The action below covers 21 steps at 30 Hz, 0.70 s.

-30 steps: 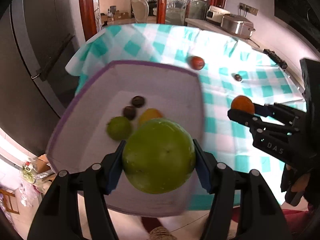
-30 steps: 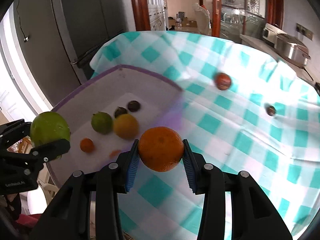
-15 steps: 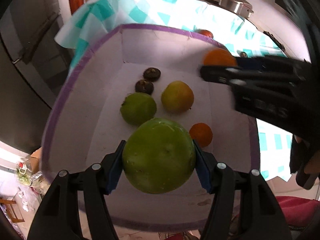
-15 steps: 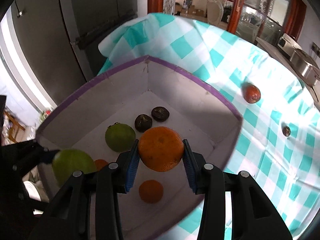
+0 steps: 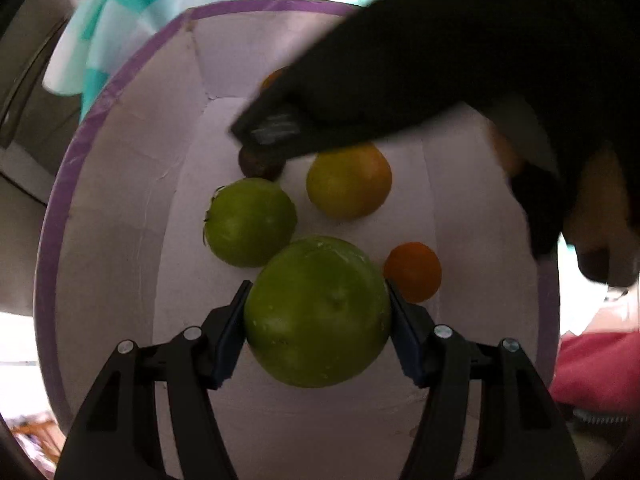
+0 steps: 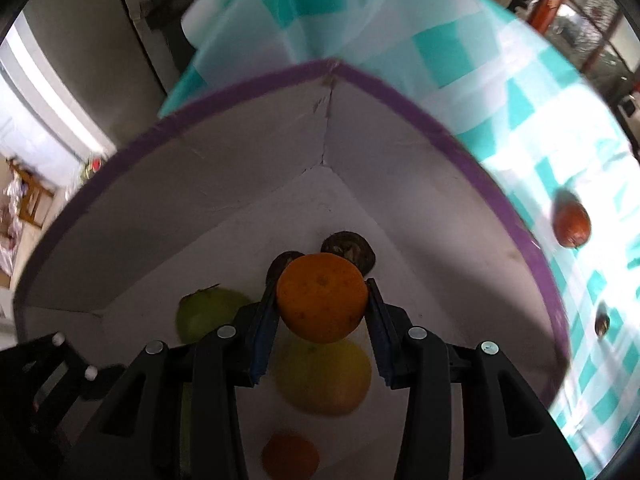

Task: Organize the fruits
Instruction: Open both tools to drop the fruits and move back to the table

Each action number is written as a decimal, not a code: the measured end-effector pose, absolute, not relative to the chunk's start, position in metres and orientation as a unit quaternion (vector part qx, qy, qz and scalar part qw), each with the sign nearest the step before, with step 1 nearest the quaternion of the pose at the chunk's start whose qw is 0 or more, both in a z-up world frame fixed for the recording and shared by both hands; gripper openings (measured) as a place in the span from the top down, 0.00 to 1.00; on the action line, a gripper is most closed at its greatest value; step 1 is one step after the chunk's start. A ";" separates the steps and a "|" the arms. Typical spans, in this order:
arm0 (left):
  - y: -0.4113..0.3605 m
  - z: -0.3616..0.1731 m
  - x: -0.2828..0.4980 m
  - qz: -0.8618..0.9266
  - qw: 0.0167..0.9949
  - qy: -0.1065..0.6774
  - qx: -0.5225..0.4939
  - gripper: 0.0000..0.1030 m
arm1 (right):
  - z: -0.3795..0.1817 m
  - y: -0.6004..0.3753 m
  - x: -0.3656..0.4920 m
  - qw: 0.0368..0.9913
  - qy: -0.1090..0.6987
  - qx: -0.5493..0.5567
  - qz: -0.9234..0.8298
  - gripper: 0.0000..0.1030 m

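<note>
Over white box (image 5: 120, 184) | left hand-held gripper (image 5: 316, 312) clamps big green fruit (image 5: 318, 312) | right (image 6: 322, 308) clamps orange (image 6: 322, 296)

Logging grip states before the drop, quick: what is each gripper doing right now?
Left gripper: closed on the large green fruit, over the box.
Right gripper: closed on the orange, also over the box.
</note>
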<state>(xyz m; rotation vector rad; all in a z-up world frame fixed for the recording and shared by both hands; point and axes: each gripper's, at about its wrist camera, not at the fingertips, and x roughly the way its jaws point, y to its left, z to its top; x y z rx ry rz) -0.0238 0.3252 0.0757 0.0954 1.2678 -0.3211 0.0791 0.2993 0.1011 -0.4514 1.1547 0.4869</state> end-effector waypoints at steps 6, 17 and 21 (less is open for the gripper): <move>0.326 0.061 -0.021 -0.128 0.760 0.634 0.057 0.38 | 0.068 0.309 0.102 0.750 0.584 -0.216 0.225 0.58; 0.328 0.061 -0.011 -0.120 0.752 0.646 0.053 0.28 | 0.067 0.305 0.112 0.756 0.586 -0.184 0.228 0.39; 0.330 0.067 -0.007 -0.129 0.753 0.643 0.053 0.20 | 0.081 0.301 0.110 0.770 0.572 -0.171 0.223 0.29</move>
